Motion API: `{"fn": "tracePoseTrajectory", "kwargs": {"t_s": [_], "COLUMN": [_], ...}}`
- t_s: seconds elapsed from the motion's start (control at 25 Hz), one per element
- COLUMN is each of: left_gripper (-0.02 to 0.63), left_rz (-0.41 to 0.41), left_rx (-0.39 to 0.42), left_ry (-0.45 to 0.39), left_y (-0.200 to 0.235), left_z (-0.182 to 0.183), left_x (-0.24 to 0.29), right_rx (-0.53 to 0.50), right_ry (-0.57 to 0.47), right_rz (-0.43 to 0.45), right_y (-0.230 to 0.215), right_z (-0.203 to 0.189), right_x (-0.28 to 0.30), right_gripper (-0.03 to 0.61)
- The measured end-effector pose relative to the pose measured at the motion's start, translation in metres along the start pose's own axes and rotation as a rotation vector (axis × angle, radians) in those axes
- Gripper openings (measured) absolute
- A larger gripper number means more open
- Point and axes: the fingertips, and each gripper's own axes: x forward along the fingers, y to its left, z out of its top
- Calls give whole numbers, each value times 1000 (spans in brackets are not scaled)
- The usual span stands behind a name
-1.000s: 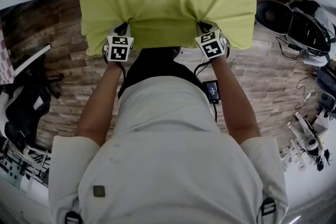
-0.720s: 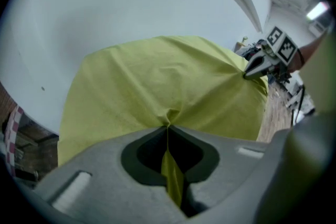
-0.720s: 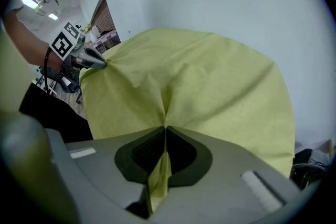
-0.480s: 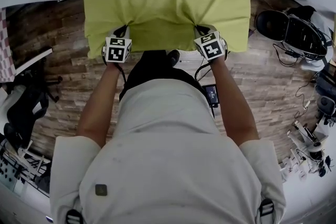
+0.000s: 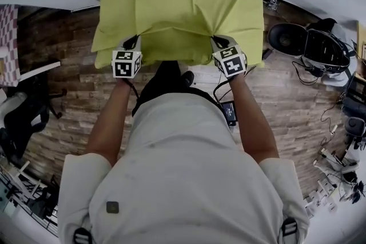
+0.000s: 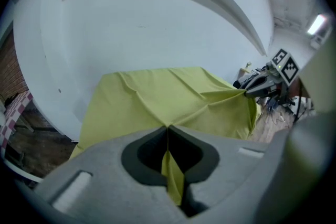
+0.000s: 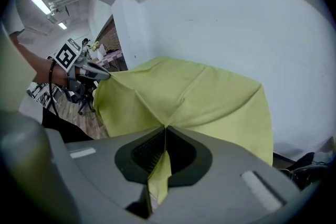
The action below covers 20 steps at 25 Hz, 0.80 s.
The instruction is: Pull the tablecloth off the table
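A yellow-green tablecloth [image 5: 180,0] covers the table in front of me and its near edge is lifted, with folds fanning out from two pinched spots. My left gripper [image 5: 132,43] is shut on the cloth's near left edge, and a tab of tablecloth [image 6: 172,176] pokes back through the closed left gripper [image 6: 167,127]. My right gripper [image 5: 217,41] is shut on the near right edge; the tablecloth [image 7: 210,94] stretches away from the closed right gripper [image 7: 165,127]. The table itself is hidden under the cloth.
A white wall [image 6: 157,23] stands behind the table. The floor [image 5: 68,66] is wood plank. A black office chair [image 5: 20,117] is at the left. Black bags and cables [image 5: 320,46] lie at the right. A small dark device [image 5: 230,112] sits on the floor by my right arm.
Both grippers have risen with the cloth's near edge held in them. The front of the cloth now stands lifted and more creased, and its near corners are drawn inward.
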Motion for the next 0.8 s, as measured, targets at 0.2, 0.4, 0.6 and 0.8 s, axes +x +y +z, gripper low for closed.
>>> {"fn": "tracePoseTrajectory", "kwargs": {"t_s": [0.2, 0.4, 0.6, 0.8], "left_gripper": [5, 5, 5, 5], "left_rz": [6, 13, 22, 4], "left_rx": [-7, 3, -7, -5], "left_ry": [-77, -148, -238, -323], "left_y": [-5, -12, -22, -36], "left_z": [16, 34, 61, 92], "left_x": [-28, -57, -92, -131], "right_rx": [-8, -22, -32, -34], "right_ry": [-80, -166, -262, -354], "right_rz": [-17, -45, -60, -78], "right_y": [2, -2, 1, 5], "right_z": [15, 31, 54, 79], "right_x": [-30, -65, -106, -150], "right_gripper": [14, 14, 15, 15]}}
